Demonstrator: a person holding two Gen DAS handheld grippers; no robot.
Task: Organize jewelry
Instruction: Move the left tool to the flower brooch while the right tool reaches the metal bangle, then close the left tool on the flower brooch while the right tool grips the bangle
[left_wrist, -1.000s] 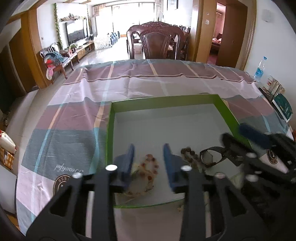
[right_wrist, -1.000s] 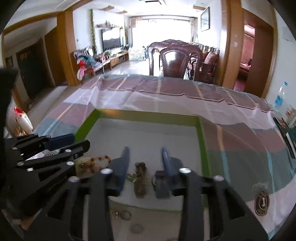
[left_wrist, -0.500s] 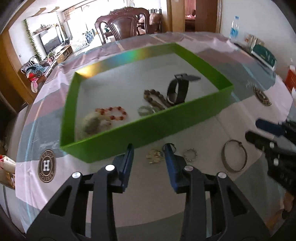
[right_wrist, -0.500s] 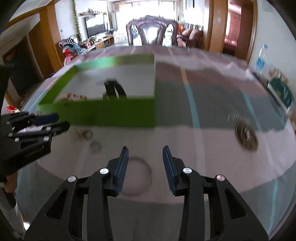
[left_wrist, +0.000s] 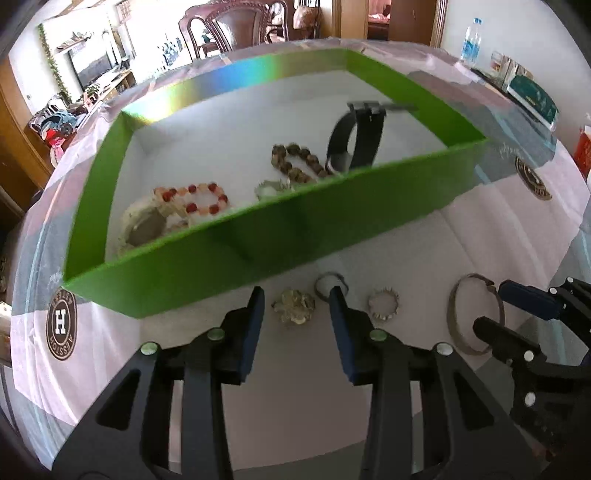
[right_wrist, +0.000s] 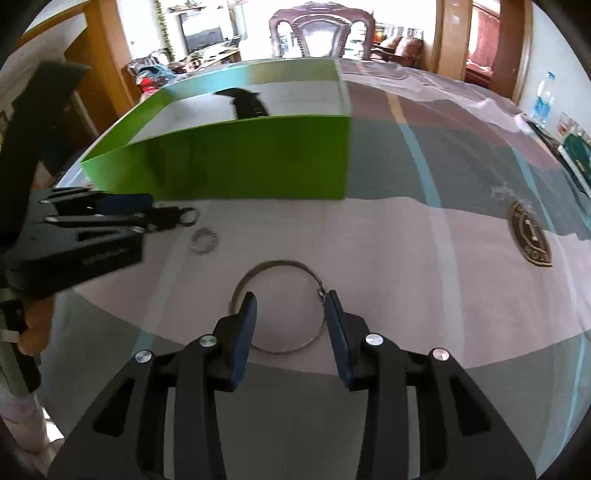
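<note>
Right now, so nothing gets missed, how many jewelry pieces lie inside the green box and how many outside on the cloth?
Inside the green box: 5
Outside on the cloth: 4
Total: 9

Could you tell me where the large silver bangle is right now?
The large silver bangle lies on the tablecloth outside the green box, beneath the right hand-held gripper.

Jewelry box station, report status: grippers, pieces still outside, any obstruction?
Left gripper open over gold brooch. Right gripper open over bangle. Two rings outside green box. Nothing blocking.
</note>
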